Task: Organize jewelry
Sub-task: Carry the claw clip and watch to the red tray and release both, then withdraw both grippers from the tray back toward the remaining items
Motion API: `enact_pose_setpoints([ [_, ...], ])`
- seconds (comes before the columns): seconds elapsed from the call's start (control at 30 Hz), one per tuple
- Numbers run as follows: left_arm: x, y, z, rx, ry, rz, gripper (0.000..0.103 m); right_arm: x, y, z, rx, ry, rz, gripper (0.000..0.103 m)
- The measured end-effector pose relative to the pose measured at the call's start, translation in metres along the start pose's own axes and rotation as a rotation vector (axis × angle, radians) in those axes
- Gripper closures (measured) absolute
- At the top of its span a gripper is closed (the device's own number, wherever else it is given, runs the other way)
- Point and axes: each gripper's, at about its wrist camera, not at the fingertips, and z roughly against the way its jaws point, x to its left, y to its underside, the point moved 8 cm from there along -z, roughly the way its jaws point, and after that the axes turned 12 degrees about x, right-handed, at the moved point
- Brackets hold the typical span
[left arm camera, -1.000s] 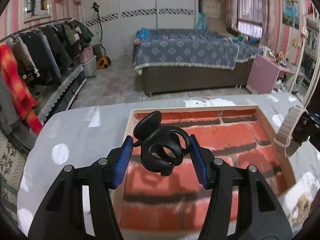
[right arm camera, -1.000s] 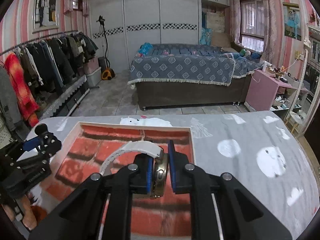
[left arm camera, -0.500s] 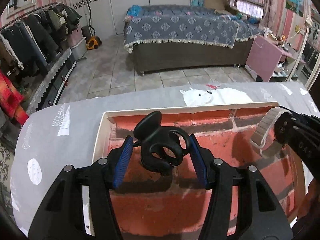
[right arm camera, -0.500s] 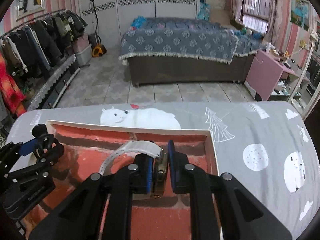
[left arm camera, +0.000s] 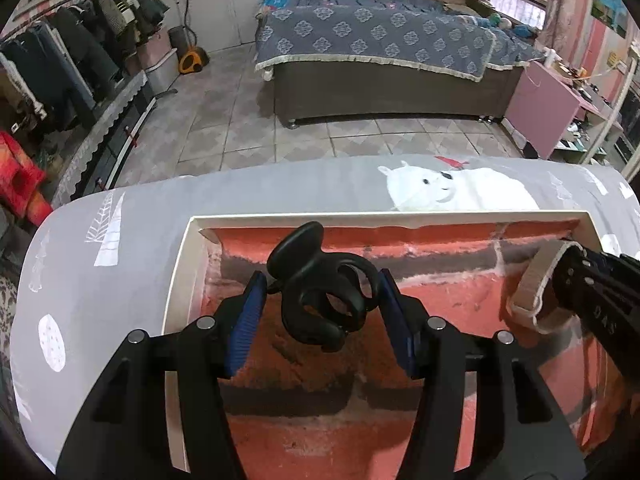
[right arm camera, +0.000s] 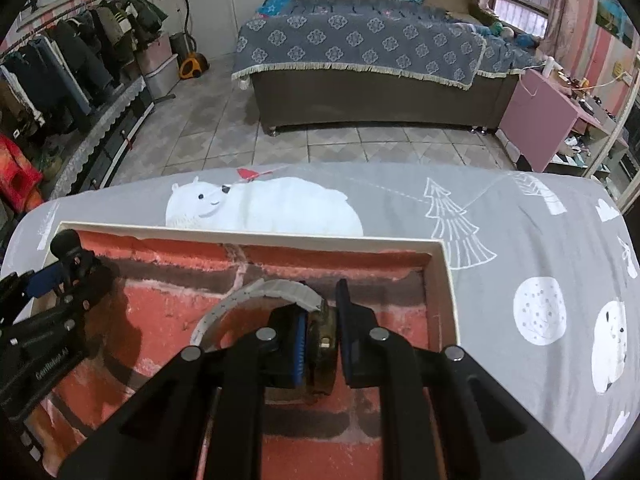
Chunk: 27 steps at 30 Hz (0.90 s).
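I've got both items over the shallow white-rimmed brick-print tray [left arm camera: 182, 264], left gripper [left arm camera: 320, 304] jaws clamping the black looped plastic clip [left arm camera: 320, 300], right gripper [right arm camera: 320, 328] jaws pinching the white-strapped brass-cased watch [right arm camera: 324, 344], neither released yet.

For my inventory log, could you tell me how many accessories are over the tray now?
2: a black clip in the left tool, a white-strapped watch in the right tool. The tools may hide others.
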Motion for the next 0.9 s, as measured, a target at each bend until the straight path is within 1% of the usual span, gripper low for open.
enact_pose_setpoints([
  [0.07,0.001,-0.001,-0.003,0.006,-0.009,0.000,0.048,0.002,0.000,-0.003,0.007,-0.018,0.001,0.089],
  [0.17,0.004,-0.001,-0.004,0.009,-0.011,0.009,0.047,0.004,0.000,-0.003,0.009,-0.014,0.012,0.088],
  [0.2,0.005,-0.002,-0.005,0.009,-0.018,0.012,0.047,0.005,0.000,-0.003,0.011,-0.017,0.016,0.086],
  [0.37,0.009,-0.001,-0.004,0.014,-0.018,0.025,0.047,0.007,0.002,-0.001,0.006,-0.035,0.025,0.085],
  [0.4,0.010,0.000,-0.002,0.013,-0.013,0.025,0.042,0.007,0.003,0.000,0.005,-0.037,0.027,0.083],
  [0.43,0.011,0.000,0.000,0.009,-0.012,0.028,0.039,0.006,0.004,0.001,0.005,-0.045,0.030,0.078],
  [0.47,0.012,0.000,0.004,0.002,-0.013,0.032,0.034,0.005,0.005,0.003,0.007,-0.053,0.030,0.064],
  [0.5,0.012,0.001,0.006,-0.002,-0.013,0.034,0.029,0.005,0.005,0.006,0.002,-0.060,0.028,0.056],
  [0.63,0.011,0.007,0.022,-0.015,0.003,0.026,0.028,0.003,0.008,0.021,-0.025,-0.079,0.033,0.056],
  [0.67,0.010,0.009,0.030,-0.025,0.006,0.023,0.028,0.003,0.009,0.029,-0.037,-0.087,0.032,0.056],
  [0.73,0.012,0.013,0.046,-0.056,0.010,0.024,0.024,-0.001,0.010,0.041,-0.066,-0.091,0.028,0.054],
  [0.77,0.014,0.014,0.052,-0.069,0.008,0.026,0.019,-0.003,0.011,0.049,-0.083,-0.090,0.027,0.051],
  [0.8,0.015,0.018,0.064,-0.099,0.000,0.027,0.014,-0.006,0.014,0.059,-0.106,-0.087,0.025,0.048],
  [0.83,0.018,0.020,0.071,-0.117,-0.003,0.028,0.013,-0.008,0.017,0.068,-0.127,-0.088,0.023,0.047],
  [0.9,0.021,0.028,0.090,-0.154,-0.001,0.031,0.010,-0.013,0.024,0.087,-0.166,-0.102,0.016,0.041],
])
